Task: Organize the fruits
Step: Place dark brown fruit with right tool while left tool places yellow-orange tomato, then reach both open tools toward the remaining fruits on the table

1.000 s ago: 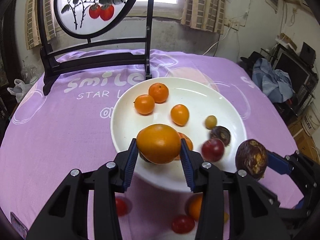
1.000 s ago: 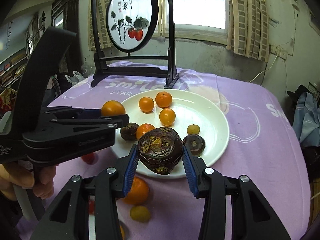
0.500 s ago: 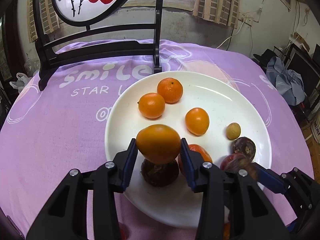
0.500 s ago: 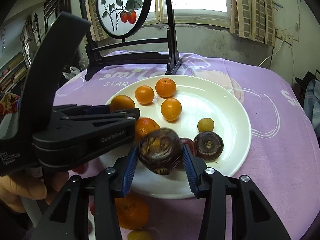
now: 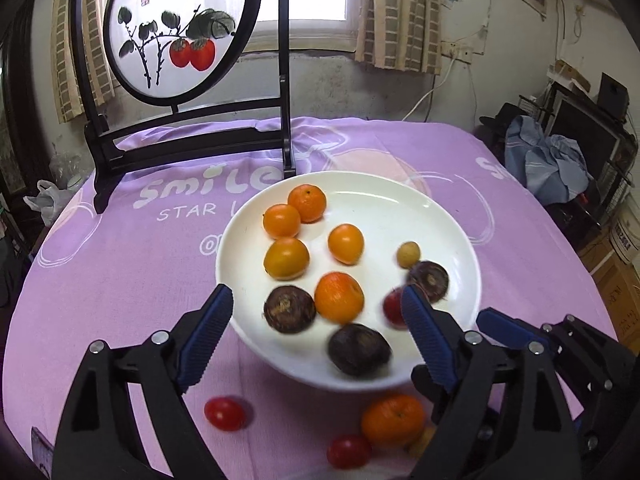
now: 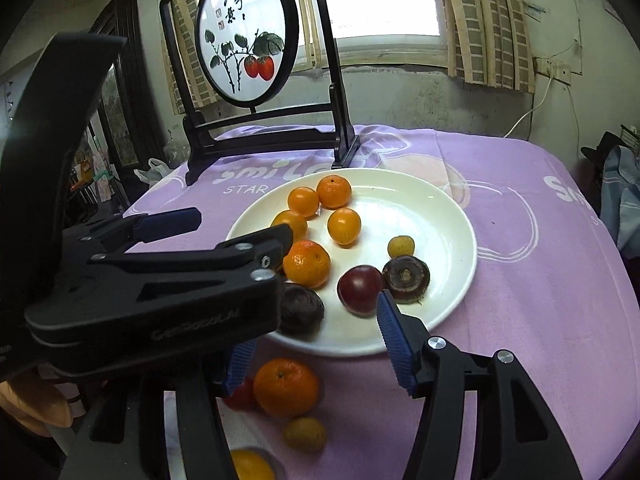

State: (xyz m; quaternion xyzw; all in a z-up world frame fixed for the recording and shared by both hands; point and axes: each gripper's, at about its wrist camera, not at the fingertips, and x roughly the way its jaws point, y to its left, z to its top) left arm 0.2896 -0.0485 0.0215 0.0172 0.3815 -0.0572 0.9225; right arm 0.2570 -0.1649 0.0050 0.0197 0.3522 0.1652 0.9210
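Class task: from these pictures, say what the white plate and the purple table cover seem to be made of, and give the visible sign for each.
White plate: probably glazed ceramic, possibly melamine; smooth, glossy, with window highlights near its rim. Purple table cover: printed woven fabric, matte, with soft folds and white lettering.

The left gripper [image 5: 316,332] no longer clamps the orange fruit [image 5: 286,258], now lying ahead on the plate [image 5: 448,224]; the right gripper [image 6: 316,332], jaws opening, has released the dark fruit [image 5: 359,349].
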